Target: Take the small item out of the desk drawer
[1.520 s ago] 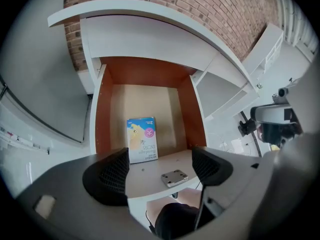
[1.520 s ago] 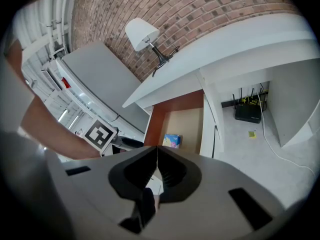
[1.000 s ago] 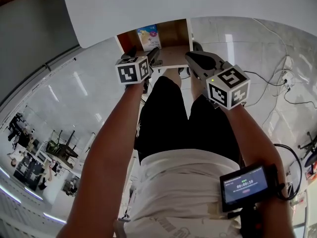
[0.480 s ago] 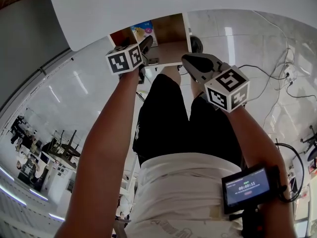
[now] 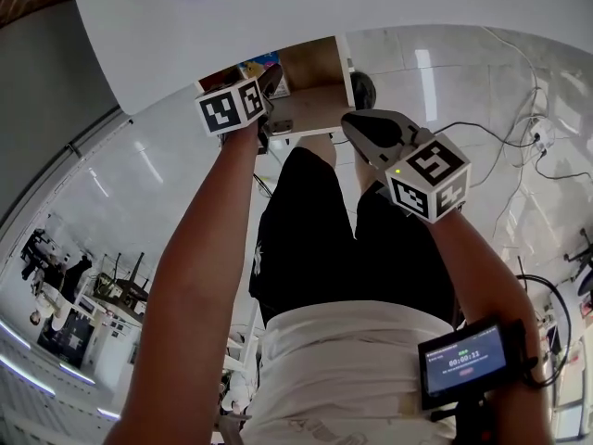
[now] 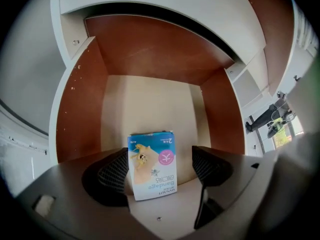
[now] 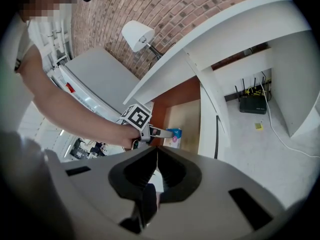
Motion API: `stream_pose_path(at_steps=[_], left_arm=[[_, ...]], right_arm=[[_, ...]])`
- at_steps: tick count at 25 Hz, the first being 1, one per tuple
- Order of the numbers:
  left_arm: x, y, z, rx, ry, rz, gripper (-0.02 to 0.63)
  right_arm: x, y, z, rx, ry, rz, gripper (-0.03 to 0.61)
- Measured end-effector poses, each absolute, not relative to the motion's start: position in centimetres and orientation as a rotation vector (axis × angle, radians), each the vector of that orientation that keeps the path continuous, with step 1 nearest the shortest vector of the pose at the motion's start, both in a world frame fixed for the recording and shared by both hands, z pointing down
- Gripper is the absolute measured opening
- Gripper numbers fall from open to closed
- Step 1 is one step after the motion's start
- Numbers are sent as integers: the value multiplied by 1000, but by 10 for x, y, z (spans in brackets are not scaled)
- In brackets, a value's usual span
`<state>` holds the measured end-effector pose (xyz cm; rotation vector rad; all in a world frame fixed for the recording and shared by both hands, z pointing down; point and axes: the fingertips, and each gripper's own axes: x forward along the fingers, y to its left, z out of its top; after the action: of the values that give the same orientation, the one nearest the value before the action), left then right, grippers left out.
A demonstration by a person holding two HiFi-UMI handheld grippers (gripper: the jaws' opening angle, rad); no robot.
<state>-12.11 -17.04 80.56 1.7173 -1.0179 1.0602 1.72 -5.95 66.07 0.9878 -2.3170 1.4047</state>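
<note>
The desk drawer (image 6: 75, 114) is seen pulled open beneath the white desktop (image 5: 278, 17), with brown walls and a pale floor. Only one thing is seen in it: a small bandage box (image 6: 152, 165), blue and white with a cartoon print, resting on the pale floor. The left gripper (image 6: 160, 154) is reached into the drawer with its jaws spread wide. The box is framed between them, closer to the left-hand jaw. It is not clamped, and whether that jaw touches it cannot be told. The right gripper (image 7: 156, 151) is held outside the drawer, near its front right corner. Its jaws are pressed together with nothing between them.
</note>
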Motion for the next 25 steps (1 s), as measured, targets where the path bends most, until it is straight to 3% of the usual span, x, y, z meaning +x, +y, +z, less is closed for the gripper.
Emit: stream_pose_path(at_steps=[25], left_arm=[[-124,-178,847,1673,-1085,1298,396]], right_arm=[[39,-41,683,1056,-2219,1481,6]])
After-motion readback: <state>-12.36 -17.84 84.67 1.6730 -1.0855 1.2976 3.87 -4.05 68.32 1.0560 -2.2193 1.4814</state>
